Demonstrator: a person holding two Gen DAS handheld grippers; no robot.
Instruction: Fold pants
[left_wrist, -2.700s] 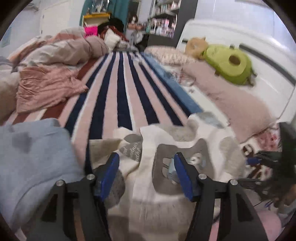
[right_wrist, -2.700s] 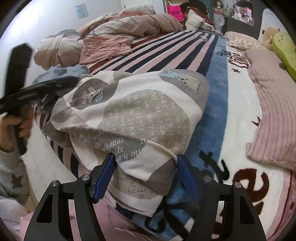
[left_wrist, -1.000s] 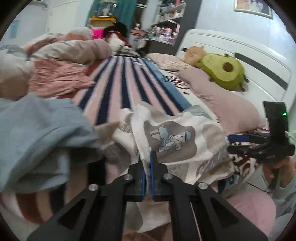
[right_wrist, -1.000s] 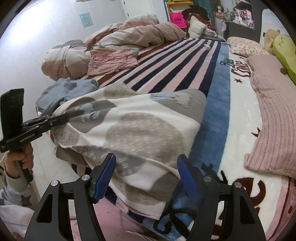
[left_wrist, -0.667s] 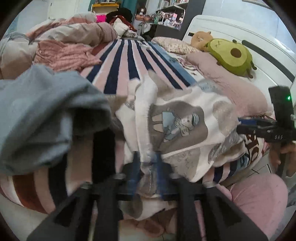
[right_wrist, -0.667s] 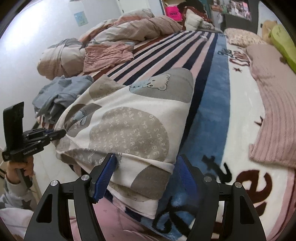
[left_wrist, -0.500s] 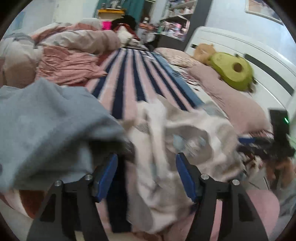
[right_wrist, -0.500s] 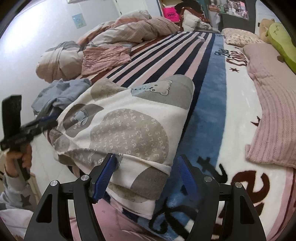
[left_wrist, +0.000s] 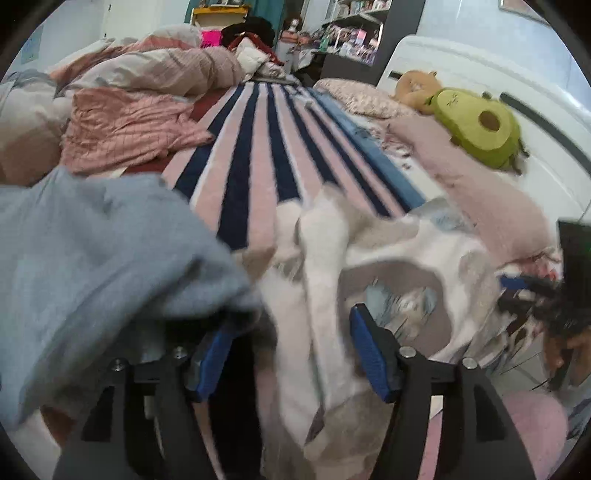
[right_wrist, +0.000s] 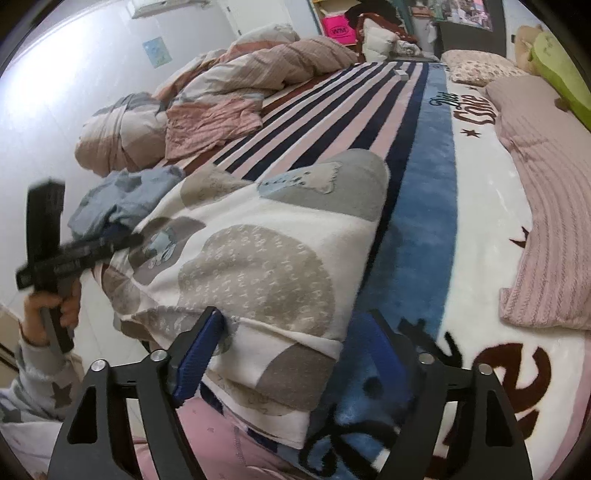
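Note:
The pants (right_wrist: 280, 251) are cream with grey and beige cartoon patches. They lie folded over at the near edge of the striped bed. My right gripper (right_wrist: 291, 350) is open, its fingers astride the near hem of the pants. My left gripper (left_wrist: 295, 362) is open over the other end of the pants (left_wrist: 369, 295), which looks blurred and bunched. The left gripper also shows in the right wrist view (right_wrist: 122, 240), at the pants' left edge.
A blue-grey garment (left_wrist: 85, 251) lies heaped just left of the pants. A pink crumpled cloth (left_wrist: 125, 125) and a rolled duvet (right_wrist: 240, 74) lie at the far left. A long pink pillow (right_wrist: 546, 184) and a green avocado plush (left_wrist: 480, 129) lie to the right.
My left gripper was shut on the pants' edge a second ago; it has opened and let the cloth drop. The right gripper stays open at the near hem.

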